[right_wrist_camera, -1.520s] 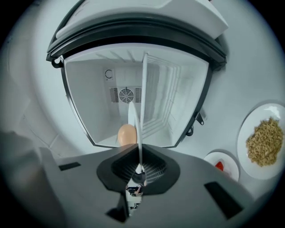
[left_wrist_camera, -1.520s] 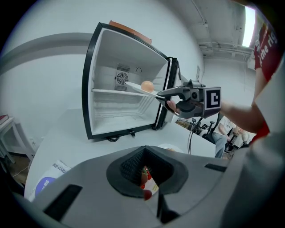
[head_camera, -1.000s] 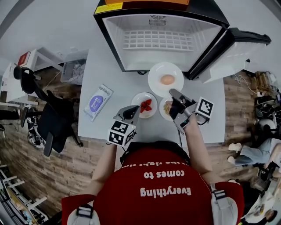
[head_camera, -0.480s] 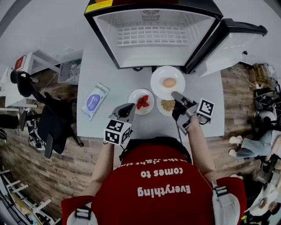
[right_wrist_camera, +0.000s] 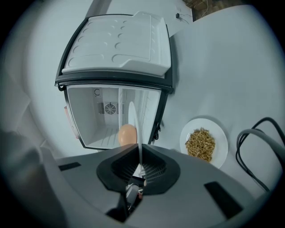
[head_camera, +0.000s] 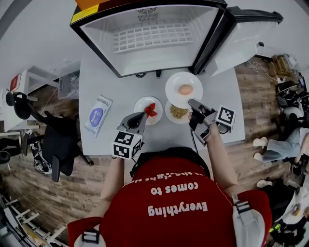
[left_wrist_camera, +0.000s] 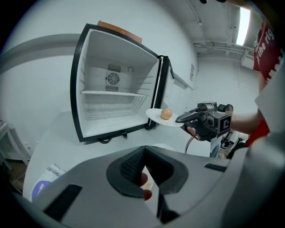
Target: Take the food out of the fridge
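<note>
The strawberries (left_wrist_camera: 142, 179) show only as red slivers behind the left tongs (left_wrist_camera: 143, 150).

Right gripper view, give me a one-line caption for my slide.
Right gripper shut on a plate with an egg, facing the open fridge; grain plate beside.

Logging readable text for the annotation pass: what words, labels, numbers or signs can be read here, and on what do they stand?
"Everything": on the person's red shirt, upside down in the head view.
"comes to": same shirt, the next line toward the collar; a further line at the collar is partly hidden.
Packet on the table: print too small to read.
Yellow label on the fridge top edge: too blurred to read.
</note>
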`<state>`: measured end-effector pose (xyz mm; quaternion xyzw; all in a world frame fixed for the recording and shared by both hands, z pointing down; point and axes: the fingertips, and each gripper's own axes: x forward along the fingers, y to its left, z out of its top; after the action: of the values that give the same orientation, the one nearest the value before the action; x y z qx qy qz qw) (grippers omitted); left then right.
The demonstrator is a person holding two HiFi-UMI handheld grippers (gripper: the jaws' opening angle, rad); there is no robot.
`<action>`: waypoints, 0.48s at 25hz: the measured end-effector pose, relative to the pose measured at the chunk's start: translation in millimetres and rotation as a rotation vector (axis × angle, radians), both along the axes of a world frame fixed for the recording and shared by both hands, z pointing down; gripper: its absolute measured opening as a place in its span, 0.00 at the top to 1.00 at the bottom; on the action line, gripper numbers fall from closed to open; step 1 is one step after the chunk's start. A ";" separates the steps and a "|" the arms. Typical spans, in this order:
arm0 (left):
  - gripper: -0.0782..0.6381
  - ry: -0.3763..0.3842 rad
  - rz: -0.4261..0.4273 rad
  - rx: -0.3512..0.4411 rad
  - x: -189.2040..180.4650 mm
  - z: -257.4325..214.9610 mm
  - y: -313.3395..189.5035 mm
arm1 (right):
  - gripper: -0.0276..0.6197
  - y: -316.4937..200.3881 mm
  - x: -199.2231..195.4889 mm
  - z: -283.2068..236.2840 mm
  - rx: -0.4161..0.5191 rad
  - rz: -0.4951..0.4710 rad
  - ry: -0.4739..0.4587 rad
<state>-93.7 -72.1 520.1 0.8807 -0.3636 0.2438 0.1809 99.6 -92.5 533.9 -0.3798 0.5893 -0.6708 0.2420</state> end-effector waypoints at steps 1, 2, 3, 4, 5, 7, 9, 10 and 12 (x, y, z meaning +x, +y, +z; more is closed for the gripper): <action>0.88 -0.002 0.002 -0.002 0.9 0.8 -0.1 | 0.92 0.6 0.7 0.2 0.002 0.002 -0.002; 0.88 -0.004 0.004 -0.005 1.4 1.8 -0.1 | 0.92 0.9 0.5 -0.2 0.007 0.001 -0.003; 0.88 -0.005 0.004 -0.007 1.6 2.5 -0.1 | 0.92 0.9 -0.3 -0.9 0.013 -0.001 -0.004; 0.88 -0.005 0.004 -0.009 1.9 2.8 -0.1 | 0.92 0.7 -1.8 -1.9 0.020 -0.006 -0.006; 0.88 -0.004 0.004 -0.010 2.0 2.8 0.0 | 0.92 0.4 -3.6 -2.7 0.025 -0.011 -0.007; 0.88 -0.003 0.002 -0.011 1.5 3.4 0.2 | 0.92 -0.4 -7.8 -4.0 0.030 -0.021 -0.010; 0.88 -0.002 -0.002 -0.012 0.1 3.7 -0.1 | 0.92 -1.6 -12.4 -5.5 0.036 -0.034 -0.009; 0.88 -0.002 -0.005 -0.012 -0.9 3.8 -0.5 | 0.92 -2.4 -14.6 -6.5 0.041 -0.041 -0.007; 0.88 -0.001 -0.011 -0.012 -3.1 3.9 -1.4 | 0.92 -4.3 -18.4 -8.5 0.049 -0.050 -0.005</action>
<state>-96.7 -73.5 524.1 0.8774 -0.3671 0.2453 0.1876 81.2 -96.8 525.5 -0.3574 0.6142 -0.6628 0.2359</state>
